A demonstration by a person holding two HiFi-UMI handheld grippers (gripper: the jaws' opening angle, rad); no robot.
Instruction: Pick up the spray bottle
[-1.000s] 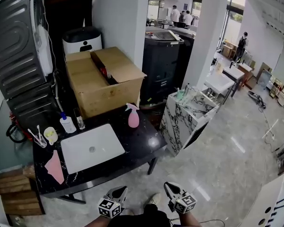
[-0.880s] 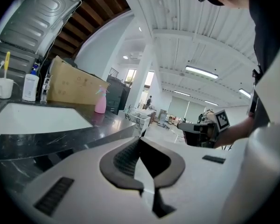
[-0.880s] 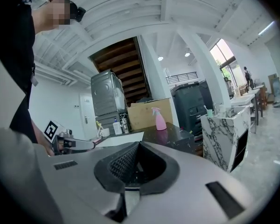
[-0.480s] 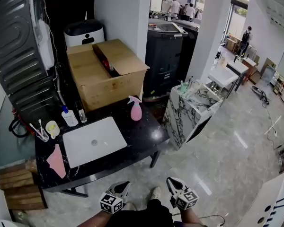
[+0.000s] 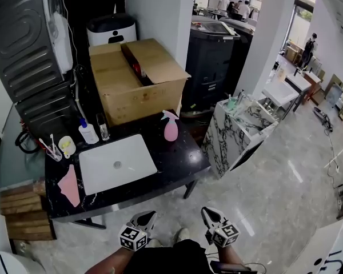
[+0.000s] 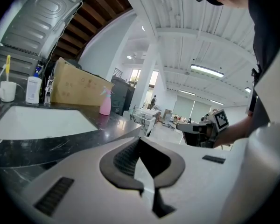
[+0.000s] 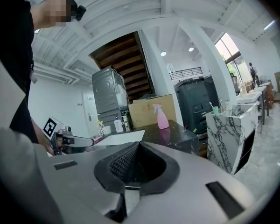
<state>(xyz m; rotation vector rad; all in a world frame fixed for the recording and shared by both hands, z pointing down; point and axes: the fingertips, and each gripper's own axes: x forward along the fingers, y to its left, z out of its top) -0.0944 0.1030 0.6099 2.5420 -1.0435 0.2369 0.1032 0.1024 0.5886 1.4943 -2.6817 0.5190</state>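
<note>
Standing spray bottle (pink), tongs seemingly closed

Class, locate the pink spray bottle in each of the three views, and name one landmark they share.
Head view: pink spray bottle near centre, on the black counter, before the cardboard box.
Left gripper view: upper left, right of the box.
Right gripper view: just right of centre, before the box.
Shared landmark: the cardboard box.
</note>
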